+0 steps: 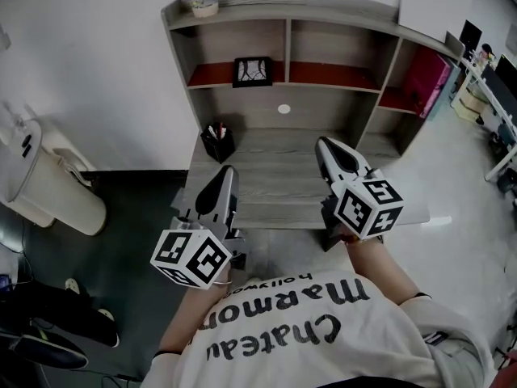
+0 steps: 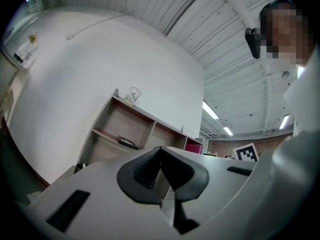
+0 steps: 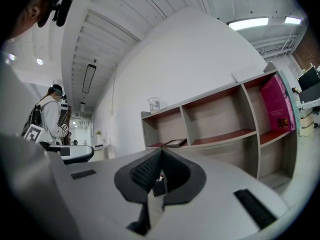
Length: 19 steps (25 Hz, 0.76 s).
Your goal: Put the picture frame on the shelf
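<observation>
Looking done: frame lying on shelf, middle-left bay, nothing touching it. Left gripper and right gripper hovering over desk, well apart from frame, jaws pressed together, pinching nothing. Probably nothing remaining.
</observation>
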Tool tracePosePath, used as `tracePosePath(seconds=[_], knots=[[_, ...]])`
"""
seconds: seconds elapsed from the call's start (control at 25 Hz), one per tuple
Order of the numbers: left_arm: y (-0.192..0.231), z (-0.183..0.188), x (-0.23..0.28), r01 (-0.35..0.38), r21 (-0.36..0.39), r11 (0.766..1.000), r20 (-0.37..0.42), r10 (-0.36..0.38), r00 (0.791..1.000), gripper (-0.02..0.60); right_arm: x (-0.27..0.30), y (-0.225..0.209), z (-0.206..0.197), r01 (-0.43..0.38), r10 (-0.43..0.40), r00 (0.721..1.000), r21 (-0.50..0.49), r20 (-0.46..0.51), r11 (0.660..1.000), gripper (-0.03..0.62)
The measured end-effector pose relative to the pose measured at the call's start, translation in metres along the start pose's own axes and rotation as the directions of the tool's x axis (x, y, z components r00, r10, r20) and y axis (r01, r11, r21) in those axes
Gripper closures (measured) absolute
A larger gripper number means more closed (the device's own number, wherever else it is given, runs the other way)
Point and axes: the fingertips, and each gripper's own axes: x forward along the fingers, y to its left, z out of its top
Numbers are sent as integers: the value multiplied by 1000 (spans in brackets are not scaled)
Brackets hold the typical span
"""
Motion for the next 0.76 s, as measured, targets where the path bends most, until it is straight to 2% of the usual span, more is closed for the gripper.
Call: tracePosePath(seconds=[0.2, 0.48, 0.76], knots=[[-19, -14, -8, 0, 4, 1000, -4, 0, 1000, 565, -16, 1, -8, -31, 31, 999, -6, -25, 999, 589], [-27, -29, -32, -69, -9, 998, 2, 69, 998, 565, -33, 10, -24, -96, 97, 994, 19, -49, 995, 590], [-39, -45, -53, -100, -22, 995, -12, 100, 995, 565, -57, 13, -44, -114, 118, 989, 45, -87, 992, 589]])
